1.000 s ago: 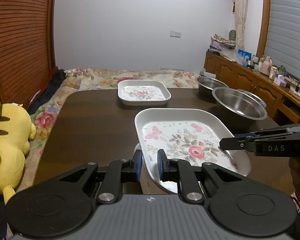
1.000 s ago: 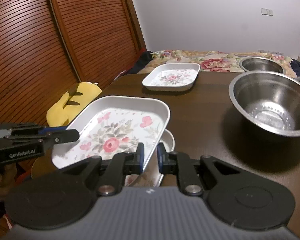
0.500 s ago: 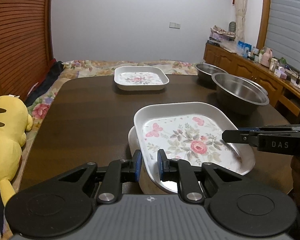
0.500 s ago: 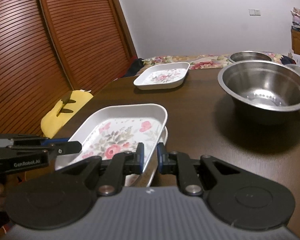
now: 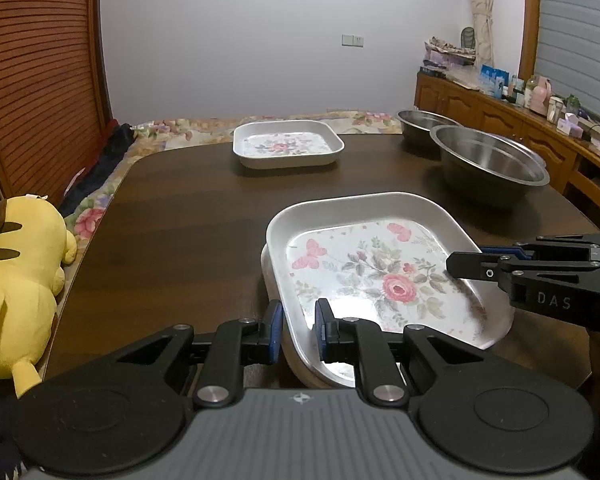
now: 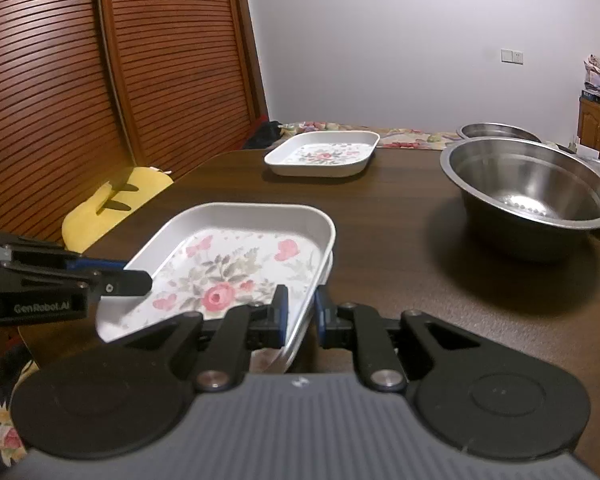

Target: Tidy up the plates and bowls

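A white tray with a flower and butterfly print (image 5: 380, 272) (image 6: 236, 264) is held low over the near part of the dark table (image 5: 180, 220). My left gripper (image 5: 296, 328) is shut on its near left rim. On the opposite rim my right gripper (image 6: 300, 312) is shut too. Each gripper shows in the other's view, the right gripper (image 5: 480, 264) and the left gripper (image 6: 132, 280). A cream plate edge (image 5: 265, 268) peeks out under the tray. A second floral tray (image 5: 288, 144) (image 6: 324, 152) rests at the far side.
Two steel bowls stand at the right, a large one (image 5: 492, 160) (image 6: 528, 188) and another behind it (image 5: 424, 120). A yellow plush toy (image 5: 16, 280) lies off the table's left edge beside slatted wooden doors. A cluttered sideboard (image 5: 500, 108) runs along the right wall.
Both grippers have come down with the floral tray between them, so the views sit lower and the tray is nearer the plate beneath. Both grips are unchanged.
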{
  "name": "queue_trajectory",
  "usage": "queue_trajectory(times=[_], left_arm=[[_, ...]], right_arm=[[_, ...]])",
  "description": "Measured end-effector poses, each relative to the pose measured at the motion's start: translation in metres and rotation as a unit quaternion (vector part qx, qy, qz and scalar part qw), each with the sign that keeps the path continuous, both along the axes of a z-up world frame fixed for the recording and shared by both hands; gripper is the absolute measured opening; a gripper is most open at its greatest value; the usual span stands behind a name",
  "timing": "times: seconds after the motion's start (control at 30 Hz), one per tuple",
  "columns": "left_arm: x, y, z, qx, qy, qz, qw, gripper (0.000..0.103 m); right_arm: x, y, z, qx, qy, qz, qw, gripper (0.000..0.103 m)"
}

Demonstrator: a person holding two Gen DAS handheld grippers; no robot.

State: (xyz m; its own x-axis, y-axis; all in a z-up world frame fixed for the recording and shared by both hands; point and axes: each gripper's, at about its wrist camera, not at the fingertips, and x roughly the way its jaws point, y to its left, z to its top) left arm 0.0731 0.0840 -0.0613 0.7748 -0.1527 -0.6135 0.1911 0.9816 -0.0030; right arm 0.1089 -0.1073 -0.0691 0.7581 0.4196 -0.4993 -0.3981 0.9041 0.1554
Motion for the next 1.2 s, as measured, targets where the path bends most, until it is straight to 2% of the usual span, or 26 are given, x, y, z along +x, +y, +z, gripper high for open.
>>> queue_trajectory(times=[0.77, 1.2], left_arm=[[0.0021, 0.0058, -0.0077, -0.013, 0.001, 0.011, 0.9999, 0.019], [0.0019, 0.0063, -0.0071, -0.013, -0.002, 0.013, 0.9998, 0.019]], right_arm=[[0.0044, -0.001, -0.0074, 0.017, 0.019, 0.007, 1.0, 0.02], [0.0025, -0.0028, -0.0029, 0.018, 0.01, 0.007, 1.0, 0.02]])
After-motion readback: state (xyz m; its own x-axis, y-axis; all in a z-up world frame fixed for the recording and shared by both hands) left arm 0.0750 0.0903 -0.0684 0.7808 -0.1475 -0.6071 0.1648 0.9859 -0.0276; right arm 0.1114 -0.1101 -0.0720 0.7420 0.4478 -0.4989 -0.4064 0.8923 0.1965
